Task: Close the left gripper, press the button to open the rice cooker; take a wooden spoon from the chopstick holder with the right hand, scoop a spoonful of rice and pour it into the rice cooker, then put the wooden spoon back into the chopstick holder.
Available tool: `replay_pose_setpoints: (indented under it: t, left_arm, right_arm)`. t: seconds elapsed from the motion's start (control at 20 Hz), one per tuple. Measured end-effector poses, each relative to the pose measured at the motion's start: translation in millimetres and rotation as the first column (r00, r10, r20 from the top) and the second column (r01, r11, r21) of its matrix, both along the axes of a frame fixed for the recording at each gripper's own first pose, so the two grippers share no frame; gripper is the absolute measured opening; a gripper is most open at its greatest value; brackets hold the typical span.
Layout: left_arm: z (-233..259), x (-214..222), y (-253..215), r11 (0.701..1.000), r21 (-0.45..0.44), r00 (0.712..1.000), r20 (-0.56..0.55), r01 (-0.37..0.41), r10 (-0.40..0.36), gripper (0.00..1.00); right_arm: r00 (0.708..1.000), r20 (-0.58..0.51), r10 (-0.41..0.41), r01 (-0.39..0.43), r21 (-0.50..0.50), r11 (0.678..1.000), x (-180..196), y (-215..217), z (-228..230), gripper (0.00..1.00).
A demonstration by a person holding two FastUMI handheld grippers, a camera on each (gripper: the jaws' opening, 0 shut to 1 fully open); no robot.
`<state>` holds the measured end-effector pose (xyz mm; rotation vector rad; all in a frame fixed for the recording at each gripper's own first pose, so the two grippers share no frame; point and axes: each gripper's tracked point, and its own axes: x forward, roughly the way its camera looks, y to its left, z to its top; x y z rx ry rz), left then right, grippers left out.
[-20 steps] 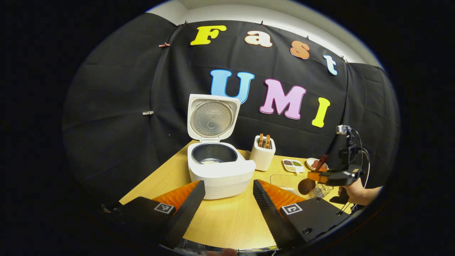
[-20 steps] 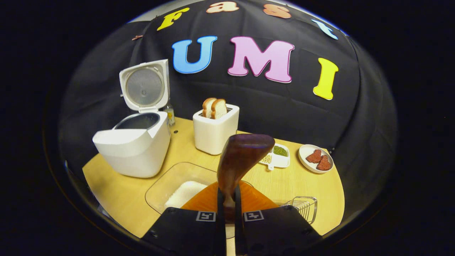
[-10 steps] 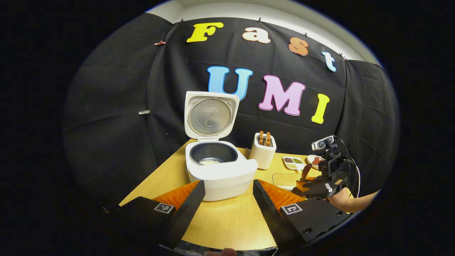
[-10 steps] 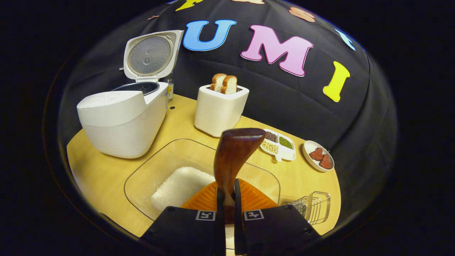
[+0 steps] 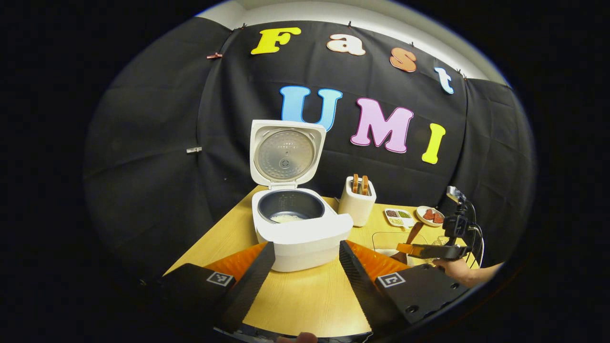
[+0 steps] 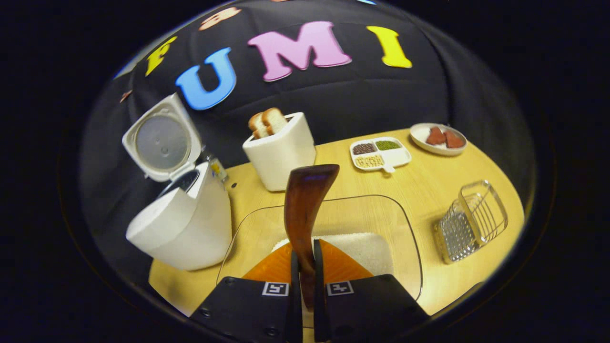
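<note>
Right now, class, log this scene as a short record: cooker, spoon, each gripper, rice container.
rice cooker: lid up, some rice in the pot
wooden spoon: clamped in the right gripper, above the rice container
left gripper: open, holding nothing
rice container: clear, rice inside, beside the cooker
chopstick holder: lying on its side on the table

No legible text on any object

The white rice cooker [image 5: 298, 228] is standing on the wooden table with its lid [image 5: 286, 152] up, a little rice lying inside. The dark brown wooden spoon [image 6: 305, 205] is pointing upward over the clear rice tray [image 6: 381, 214]. The wire chopstick holder [image 6: 472, 221] is lying tilted on the table.
</note>
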<state>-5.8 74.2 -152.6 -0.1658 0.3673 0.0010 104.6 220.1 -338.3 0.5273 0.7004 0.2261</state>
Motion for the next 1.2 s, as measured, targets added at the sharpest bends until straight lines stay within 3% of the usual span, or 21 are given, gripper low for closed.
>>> replay_pose_setpoints:
  t: [0.1, 0.3, 0.65, 0.75, 1.1, 1.2]
  left_arm:
    - [-2, 0, 1, 1.000, 0.001, 1.000, -0.004, -0.001, 0.001, 0.94]
    - [-5, -1, -1, 1.000, -0.012, 1.000, -0.017, 0.005, -0.005, 0.94]
    - [-4, -7, -4, 1.000, -0.007, 1.000, -0.017, 0.004, -0.004, 0.94]
    - [-1, -10, -3, 1.000, -0.007, 1.000, -0.012, -0.002, 0.001, 0.94]
    - [4, -20, -1, 1.000, -0.014, 1.000, 0.001, -0.019, 0.019, 0.94]
    - [4, -20, -4, 1.000, -0.022, 1.000, 0.008, -0.018, 0.018, 0.94]
  right_arm:
    - [0.999, -0.006, -0.048, 0.049, 0.085, 0.995, 0, -3, 0, 0.14]
    - [0.999, 0.037, -0.022, 0.018, 0.097, 0.995, -2, -2, 2, 0.14]
    - [0.991, -0.100, -0.091, 0.116, 0.289, 0.950, 6, -4, -4, 0.14]
    - [0.987, -0.119, -0.111, 0.148, 0.370, 0.917, 9, -4, 3, 0.14]
    - [0.950, -0.184, -0.252, 0.312, 0.614, 0.725, 17, -41, 39, 0.14]
    - [0.943, -0.179, -0.280, 0.327, 0.653, 0.684, 19, -54, 52, 0.13]
